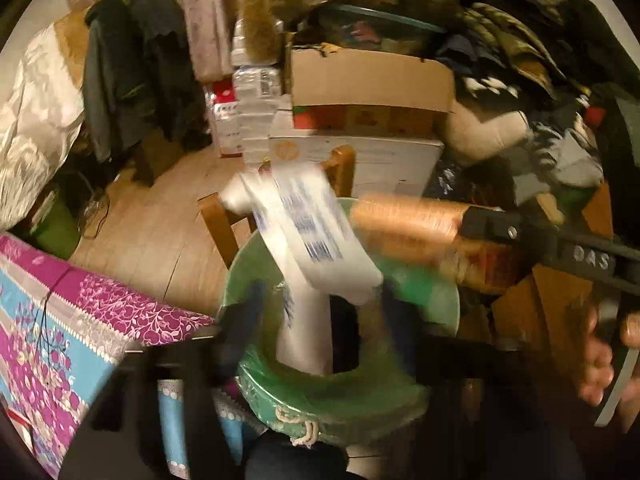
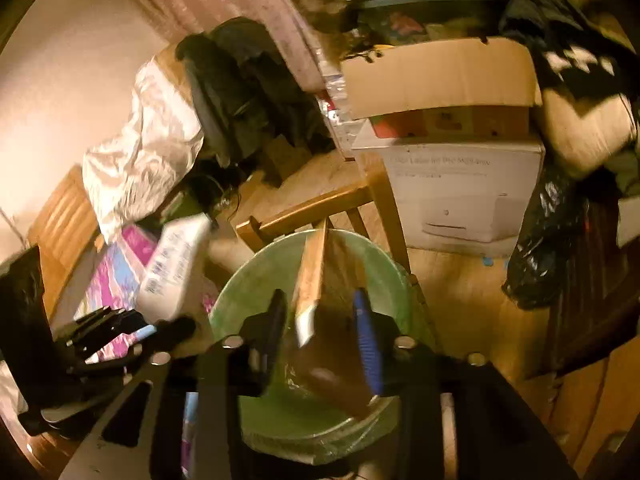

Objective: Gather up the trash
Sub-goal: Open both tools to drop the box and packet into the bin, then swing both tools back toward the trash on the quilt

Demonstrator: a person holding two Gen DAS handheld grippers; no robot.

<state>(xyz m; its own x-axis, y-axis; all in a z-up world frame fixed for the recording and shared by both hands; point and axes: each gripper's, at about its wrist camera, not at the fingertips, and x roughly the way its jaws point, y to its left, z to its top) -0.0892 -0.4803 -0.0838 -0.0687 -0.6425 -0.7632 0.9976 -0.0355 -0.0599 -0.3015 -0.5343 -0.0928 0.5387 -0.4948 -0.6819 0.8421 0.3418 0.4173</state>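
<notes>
A green bin (image 1: 420, 300) lined with clear plastic sits below both grippers; it also shows in the right wrist view (image 2: 248, 280). My left gripper (image 1: 316, 308) is above its mouth, and a white plastic wrapper with blue print (image 1: 316, 232) stands between its jaws, blurred. In the right wrist view this wrapper (image 2: 176, 264) is left of the bin. My right gripper (image 2: 320, 332) is open over the bin. An orange-brown wrapper (image 2: 310, 280) hangs loose between its fingers, touching neither. In the left wrist view that gripper's finger (image 1: 404, 220) reaches in from the right.
A table with a purple and blue floral cloth (image 1: 48, 320) is at the left. A wooden chair (image 2: 320, 204) stands behind the bin. Stacked cardboard and white boxes (image 2: 460, 184), a black bag (image 2: 548, 240) and piled clothes crowd the back and right. Wooden floor lies between.
</notes>
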